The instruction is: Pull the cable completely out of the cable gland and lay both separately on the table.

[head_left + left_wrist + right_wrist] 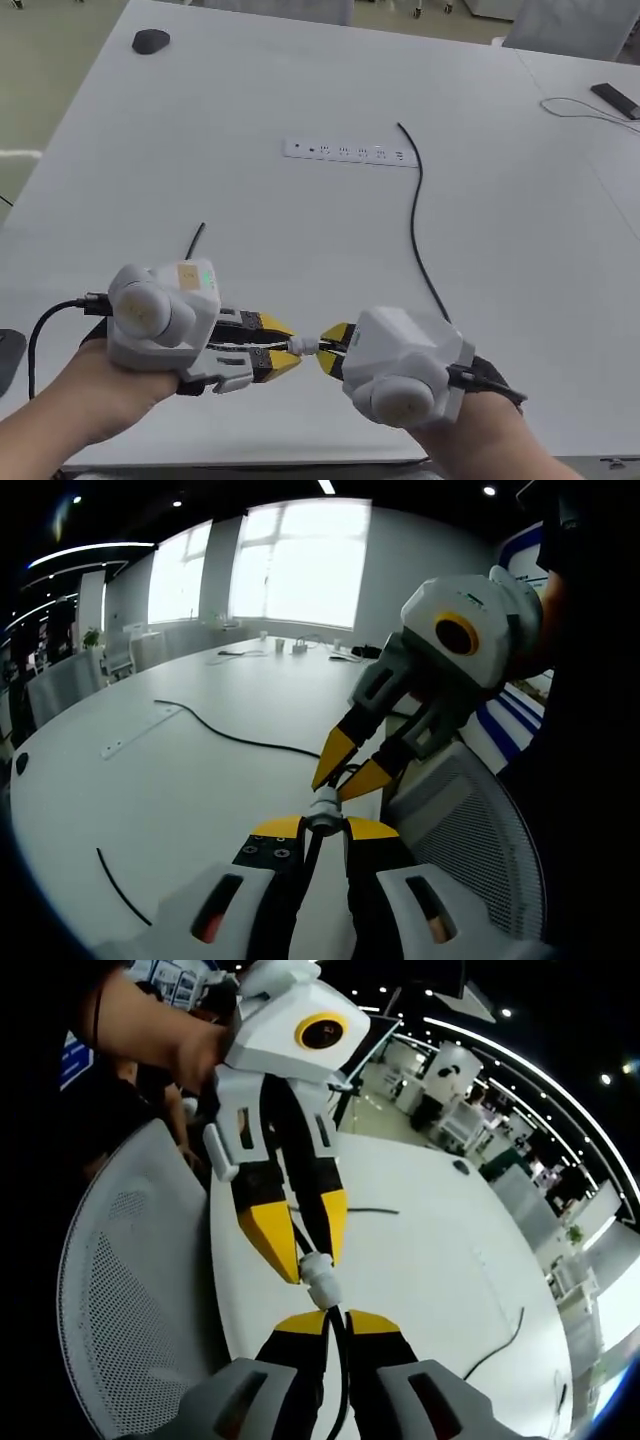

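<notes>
Currently, over the near edge of the bench, the left hand-held gripper pinches the cable gland and the right hand-held gripper clamps its cable, so a jerked pull could drop either floorward.

My left tool reads yellow at the jaw tips, black behind them and pale grey on the shell, with orange-red slots; my right tool carries the same yellow, black and grey; the cable gland between them is white; the cable is black; the table is a plain off-white; on it I see a white power strip, a long black lead, a short black wire and a black mouse; a small green light glows on the left tool's casing; the chair is grey mesh, dotted with fine holes.
</notes>
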Demonstrator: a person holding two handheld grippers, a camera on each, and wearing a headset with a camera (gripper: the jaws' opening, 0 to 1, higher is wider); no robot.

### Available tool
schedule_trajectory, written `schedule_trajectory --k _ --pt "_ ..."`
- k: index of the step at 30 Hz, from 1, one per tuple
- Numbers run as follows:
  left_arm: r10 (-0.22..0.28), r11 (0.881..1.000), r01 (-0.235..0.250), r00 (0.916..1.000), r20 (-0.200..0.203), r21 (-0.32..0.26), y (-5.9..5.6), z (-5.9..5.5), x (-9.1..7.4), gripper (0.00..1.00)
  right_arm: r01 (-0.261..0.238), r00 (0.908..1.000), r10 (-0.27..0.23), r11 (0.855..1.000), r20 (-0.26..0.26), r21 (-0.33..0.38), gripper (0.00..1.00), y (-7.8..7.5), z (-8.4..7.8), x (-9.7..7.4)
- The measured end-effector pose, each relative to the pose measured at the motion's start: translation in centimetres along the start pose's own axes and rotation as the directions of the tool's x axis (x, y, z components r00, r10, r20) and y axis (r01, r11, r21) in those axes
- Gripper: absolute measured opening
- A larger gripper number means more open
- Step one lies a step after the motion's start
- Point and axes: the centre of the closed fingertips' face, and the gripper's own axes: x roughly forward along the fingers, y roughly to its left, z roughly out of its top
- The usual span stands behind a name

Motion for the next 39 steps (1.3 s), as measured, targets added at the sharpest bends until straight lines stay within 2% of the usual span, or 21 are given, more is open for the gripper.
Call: schedule_trajectory --k 6,15,25,31,34,39 --pt "-0.006 1.000 0.006 1.0000 -0.002 0.014 -0.1 -0.1 0.0 0.15 -0.013 0.9999 0.013 0.999 0.007 0.039 0.01 0.2 -0.2 0.0" --pt "-0.005 1.000 0.005 0.9998 0.017 0.025 -0.1 0.3 0.1 0.15 -0.009 0.9998 0.007 0.996 0.018 0.089 0.00 -0.1 -0.4 -0.1" --pt "0.013 1.000 -0.014 0.9996 0.024 0.005 0.4 0.3 0.2 0.15 0.018 0.9998 -0.018 0.984 -0.003 0.179 0.00 -1.4 -2.4 -0.2" --pt "0.015 1.000 -0.015 0.9996 0.023 0.002 0.3 0.5 0.4 0.15 0.030 0.9996 -0.028 0.956 -0.010 0.291 0.00 -2.0 -4.4 -0.1" --pt "0.014 1.000 -0.014 0.9997 0.021 0.004 0.3 0.5 0.5 0.15 0.046 0.9989 -0.042 0.947 -0.018 0.318 0.00 -2.3 -5.2 -0.1" --pt "0.013 1.000 -0.014 0.9997 0.021 0.008 0.2 0.6 0.6 0.15 0.076 0.9970 -0.064 0.901 -0.043 0.427 0.00 -2.9 -6.8 -0.2"
